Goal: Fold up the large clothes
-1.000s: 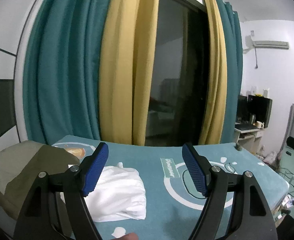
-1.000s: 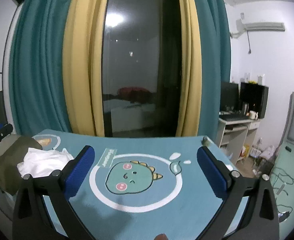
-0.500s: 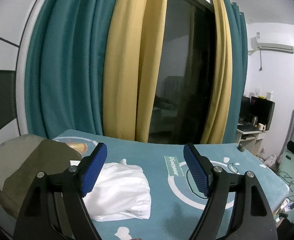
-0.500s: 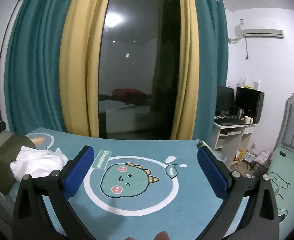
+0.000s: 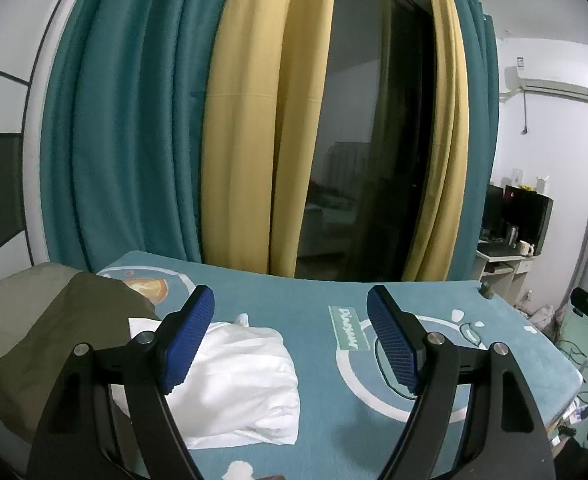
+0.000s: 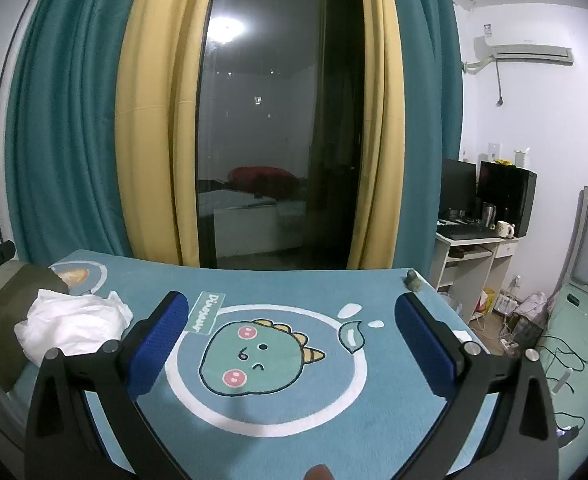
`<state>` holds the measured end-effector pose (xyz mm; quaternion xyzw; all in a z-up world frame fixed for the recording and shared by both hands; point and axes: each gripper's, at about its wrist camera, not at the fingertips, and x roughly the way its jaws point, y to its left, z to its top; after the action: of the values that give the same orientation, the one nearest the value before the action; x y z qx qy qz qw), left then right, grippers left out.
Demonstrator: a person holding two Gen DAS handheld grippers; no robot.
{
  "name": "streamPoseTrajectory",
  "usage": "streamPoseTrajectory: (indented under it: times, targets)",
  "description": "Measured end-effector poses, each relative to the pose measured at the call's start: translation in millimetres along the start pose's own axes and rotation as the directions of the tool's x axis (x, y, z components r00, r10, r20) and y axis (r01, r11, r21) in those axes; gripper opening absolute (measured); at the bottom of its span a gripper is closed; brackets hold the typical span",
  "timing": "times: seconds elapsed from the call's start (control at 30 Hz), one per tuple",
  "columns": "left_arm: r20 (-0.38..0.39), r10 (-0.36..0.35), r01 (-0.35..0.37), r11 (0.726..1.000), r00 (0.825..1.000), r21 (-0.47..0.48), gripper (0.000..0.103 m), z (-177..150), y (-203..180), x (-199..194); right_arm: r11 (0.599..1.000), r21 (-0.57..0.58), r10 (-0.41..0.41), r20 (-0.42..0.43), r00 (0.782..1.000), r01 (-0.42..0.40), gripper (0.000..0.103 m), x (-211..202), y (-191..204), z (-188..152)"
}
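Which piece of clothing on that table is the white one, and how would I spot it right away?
Start at the blue dinosaur mat covering the table before the yellow and teal curtains. At its left end lies the white garment, a crumpled heap partly resting on an olive-green garment. It is the only bright white cloth there, its neighbour being dark and dull.

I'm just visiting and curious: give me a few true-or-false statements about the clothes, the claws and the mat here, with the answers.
1. The left claw grips the white garment. False: it is open and holds nothing.
2. The right claw is open. True.
3. The white garment lies beside an olive garment. True.
4. The teal mat shows a cat. False: a green dinosaur.
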<state>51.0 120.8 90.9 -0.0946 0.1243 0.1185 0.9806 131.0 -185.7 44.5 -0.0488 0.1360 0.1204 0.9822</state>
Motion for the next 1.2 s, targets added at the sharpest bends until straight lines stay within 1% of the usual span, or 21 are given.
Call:
streamPoseTrajectory:
  times: [0.3, 1.2]
  targets:
    - [-0.007, 0.004, -0.004, 1.0, 1.0, 0.009, 0.081, 1.5, -2.7, 4.0, 1.0, -0.004, 0.003, -0.014, 1.0, -0.003, 0.102, 1.4, 1.9, 0.3]
    - [-0.001, 0.013, -0.013, 1.0, 1.0, 0.008, 0.081, 0.4, -0.2, 2.8, 1.0, -0.003, 0.003, -0.017, 1.0, -0.003, 0.102, 0.9, 3.0, 2.6]
